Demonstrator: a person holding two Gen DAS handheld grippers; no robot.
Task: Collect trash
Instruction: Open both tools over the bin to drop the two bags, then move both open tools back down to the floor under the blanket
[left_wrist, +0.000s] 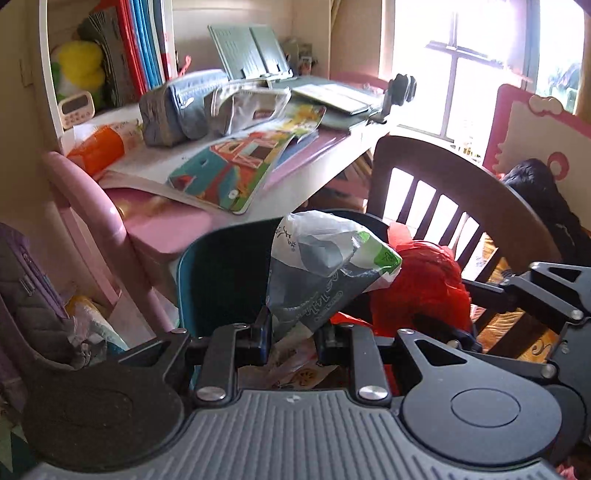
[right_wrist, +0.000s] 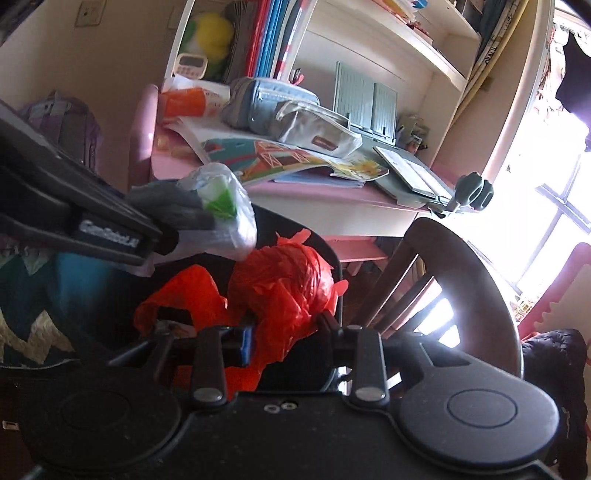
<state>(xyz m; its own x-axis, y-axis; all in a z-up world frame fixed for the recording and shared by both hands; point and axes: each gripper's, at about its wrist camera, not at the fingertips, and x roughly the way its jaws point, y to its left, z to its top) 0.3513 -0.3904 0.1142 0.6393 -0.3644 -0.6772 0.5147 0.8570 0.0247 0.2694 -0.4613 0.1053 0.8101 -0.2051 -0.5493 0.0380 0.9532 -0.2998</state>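
My left gripper (left_wrist: 291, 332) is shut on a crumpled clear plastic wrapper with grey and green print (left_wrist: 325, 269) and holds it over the open black-lined bin (left_wrist: 221, 266). The same wrapper (right_wrist: 225, 206) shows in the right wrist view, in the left tool coming in from the left. My right gripper (right_wrist: 288, 332) is shut on a red plastic bag (right_wrist: 284, 284) and holds it over the bin's dark opening (right_wrist: 325, 254). The red bag also shows in the left wrist view (left_wrist: 421, 280), just right of the wrapper.
A pink desk (left_wrist: 192, 229) stands behind the bin, with books, pencil cases (left_wrist: 184, 107) and an orange pack (left_wrist: 99, 147). A dark wooden chair (left_wrist: 443, 184) stands right of the bin. A purple backpack (left_wrist: 26, 295) is at the left. A bright window (left_wrist: 461, 55) is at the back right.
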